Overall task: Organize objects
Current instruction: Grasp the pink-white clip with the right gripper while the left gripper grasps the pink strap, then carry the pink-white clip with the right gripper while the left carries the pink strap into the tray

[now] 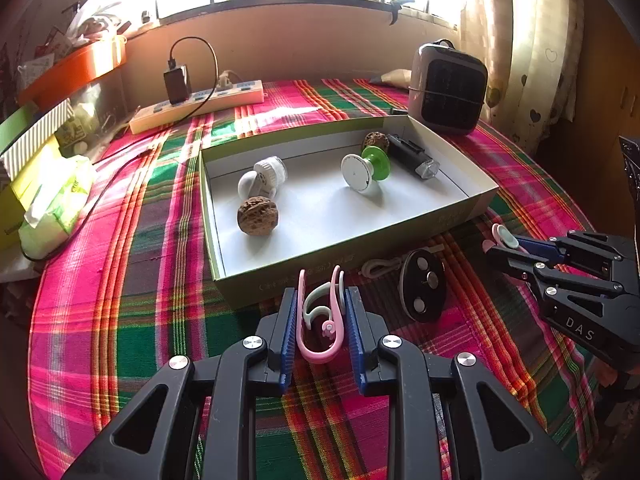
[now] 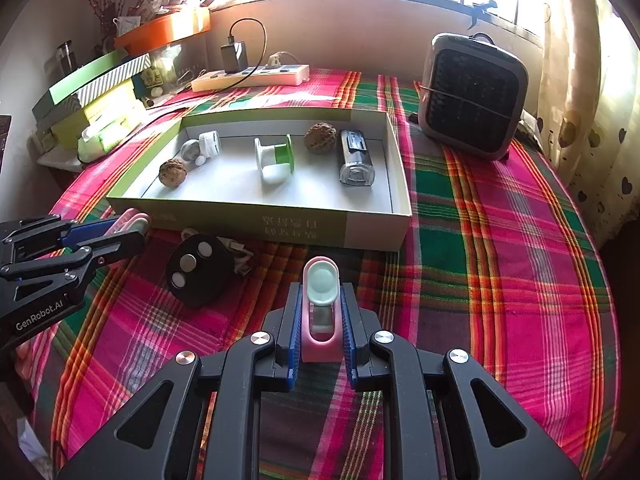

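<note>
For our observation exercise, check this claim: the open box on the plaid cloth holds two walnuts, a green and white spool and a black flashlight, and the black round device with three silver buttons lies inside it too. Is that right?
Not quite. The black round device lies outside the box, on the plaid cloth in front of its near wall, as the right wrist view shows. The walnuts, the spool and the flashlight are inside.

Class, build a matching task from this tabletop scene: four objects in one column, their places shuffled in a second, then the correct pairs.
Objects
1. pink clip
2. black disc
3. green spool
4. power strip

Places
A. on the cloth just in front of the box
B. near the wall below the window
C. between the left gripper pads
D. inside the box, near its middle

Pairs: 1-C, 2-A, 3-D, 4-B
</note>
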Motion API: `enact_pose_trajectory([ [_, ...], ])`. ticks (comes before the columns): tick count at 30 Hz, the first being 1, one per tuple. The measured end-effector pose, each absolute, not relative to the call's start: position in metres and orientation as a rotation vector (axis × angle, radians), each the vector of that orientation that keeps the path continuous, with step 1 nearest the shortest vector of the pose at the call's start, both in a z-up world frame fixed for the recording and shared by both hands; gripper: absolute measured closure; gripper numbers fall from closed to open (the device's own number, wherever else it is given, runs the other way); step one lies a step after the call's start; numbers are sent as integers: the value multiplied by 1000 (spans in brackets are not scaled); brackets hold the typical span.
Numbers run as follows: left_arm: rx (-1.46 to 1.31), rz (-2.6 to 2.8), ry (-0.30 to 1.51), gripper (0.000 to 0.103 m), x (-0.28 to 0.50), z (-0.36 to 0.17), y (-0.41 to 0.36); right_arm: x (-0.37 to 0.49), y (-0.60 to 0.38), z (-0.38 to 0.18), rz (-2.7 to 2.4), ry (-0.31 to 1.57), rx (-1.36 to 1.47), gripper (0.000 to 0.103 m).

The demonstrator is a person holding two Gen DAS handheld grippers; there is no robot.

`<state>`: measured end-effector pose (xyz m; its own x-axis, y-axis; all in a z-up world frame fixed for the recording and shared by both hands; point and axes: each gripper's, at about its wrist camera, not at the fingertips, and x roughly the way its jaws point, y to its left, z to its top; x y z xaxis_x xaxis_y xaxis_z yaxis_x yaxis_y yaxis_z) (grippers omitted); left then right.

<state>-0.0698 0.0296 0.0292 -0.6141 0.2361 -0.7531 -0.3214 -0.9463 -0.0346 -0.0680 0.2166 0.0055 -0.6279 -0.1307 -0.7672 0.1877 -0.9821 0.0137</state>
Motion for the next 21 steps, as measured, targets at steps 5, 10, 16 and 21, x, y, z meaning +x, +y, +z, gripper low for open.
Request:
enact_pose_trajectory([
  [5, -1158, 2583, 136, 82, -70, 36, 27, -68, 216, 13, -2685, 94, 1226, 85],
  [10, -1141, 2592, 133, 82, -71, 42, 25, -70, 213, 20, -2687, 103, 1197, 85],
  [16, -1134, 2599, 133, 82, -72, 44, 23, -71, 211, 22, -2677, 108, 1189, 85],
  [21, -1129, 2603, 118, 82, -74, 48, 22, -75, 210, 26, -2667, 98, 1177, 85],
])
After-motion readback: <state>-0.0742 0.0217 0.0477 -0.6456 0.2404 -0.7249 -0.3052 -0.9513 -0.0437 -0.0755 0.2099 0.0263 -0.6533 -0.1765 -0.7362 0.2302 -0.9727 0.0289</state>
